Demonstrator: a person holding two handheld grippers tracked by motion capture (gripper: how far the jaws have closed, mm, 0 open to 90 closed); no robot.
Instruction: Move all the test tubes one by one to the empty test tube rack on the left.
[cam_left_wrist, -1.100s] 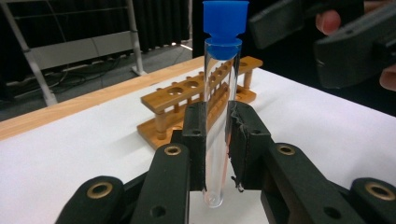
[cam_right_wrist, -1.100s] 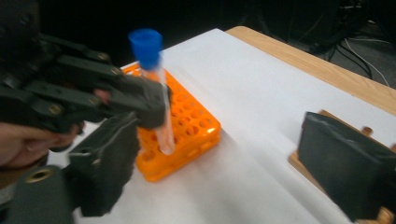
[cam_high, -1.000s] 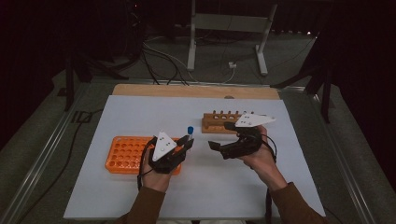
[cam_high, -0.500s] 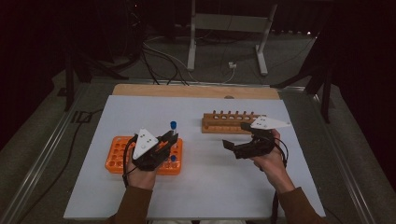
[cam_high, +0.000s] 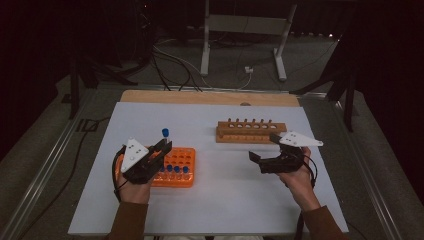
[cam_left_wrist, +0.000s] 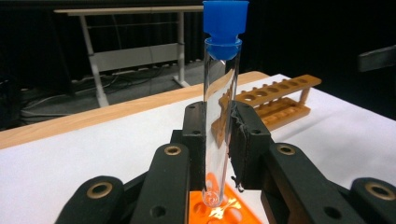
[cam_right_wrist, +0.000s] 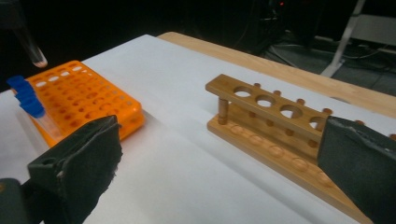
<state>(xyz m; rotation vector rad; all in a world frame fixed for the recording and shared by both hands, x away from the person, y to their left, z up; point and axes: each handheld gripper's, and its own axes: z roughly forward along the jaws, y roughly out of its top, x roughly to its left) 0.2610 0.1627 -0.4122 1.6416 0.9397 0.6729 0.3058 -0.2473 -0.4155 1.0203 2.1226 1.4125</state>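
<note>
Left gripper (cam_high: 162, 146) clamped on a clear test tube (cam_left_wrist: 219, 126), jaws pinching the glass at mid-height, tube upright with blue cap (cam_left_wrist: 225, 25) on top. Rounded tube bottom hanging just above the orange rack (cam_high: 176, 167), not seated in a hole as far as the left gripper view shows. Orange rack sitting on the white desk cover (cam_high: 220, 200), left of centre, towards the near edge; a row of blue-capped tubes (cam_high: 176, 171) standing along its near side, remaining holes open. Right gripper (cam_high: 261, 160) spread wide, nothing between the jaws, held low above the desk right of centre and pointing left. Wooden rack (cam_high: 251, 131) just beyond the right gripper, towards the far edge, lying parallel to that edge, its top-bar holes empty. In the right gripper view, wooden rack (cam_right_wrist: 280, 135) between the two open jaws, orange rack (cam_right_wrist: 79, 95) at left with capped tubes at its corner. Bare wooden strip (cam_high: 210, 97) along the far edge of the desk past the white cover.
</note>
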